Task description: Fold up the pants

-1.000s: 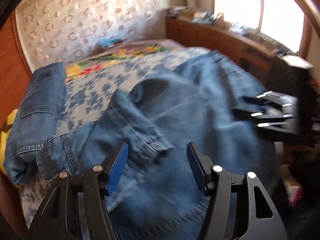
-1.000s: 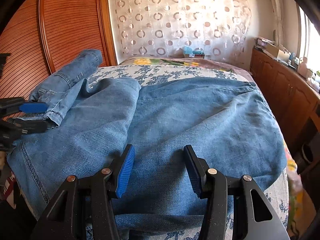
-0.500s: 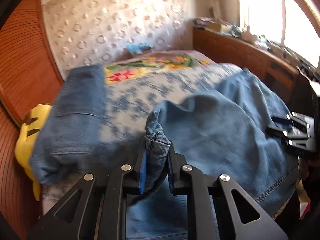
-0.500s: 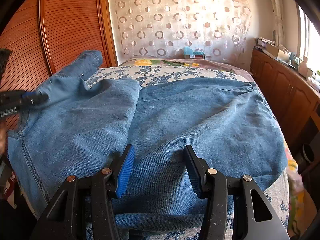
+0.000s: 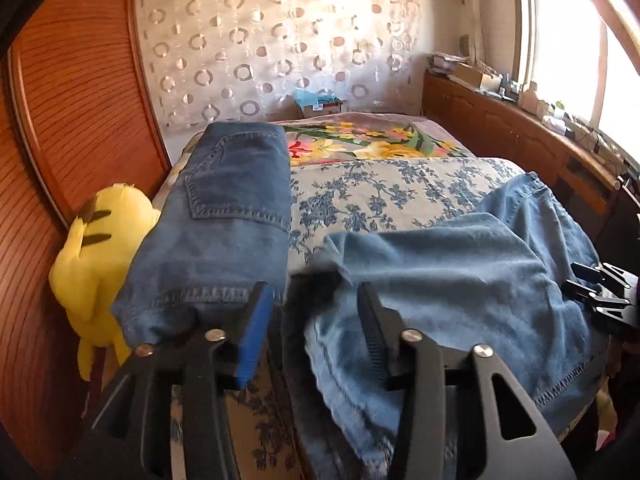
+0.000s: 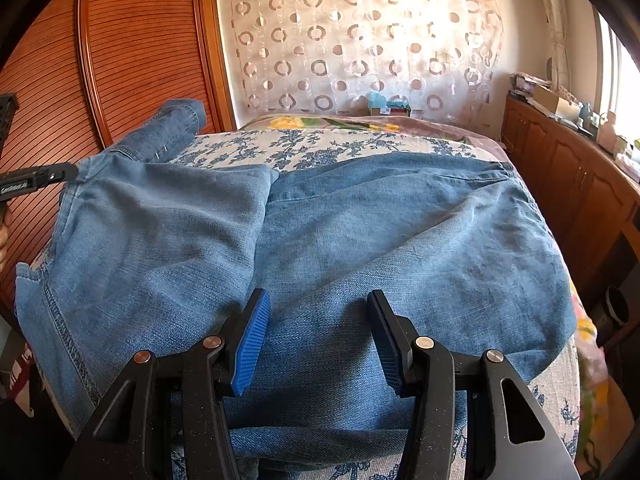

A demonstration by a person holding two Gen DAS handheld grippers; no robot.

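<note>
Left gripper (image 5: 316, 332) jaws just opened, hem released; right gripper (image 6: 320, 340) open over pants (image 6: 360, 240). Denim's soft, heavy: grab hems or waistband.

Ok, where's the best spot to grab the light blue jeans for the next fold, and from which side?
Probably the stitched hem edge of the light blue jeans, coming from the left of the bed. That edge drapes over the mattress side, so the fingers could close around it. The middle lies flat and offers nothing to pinch.
</note>
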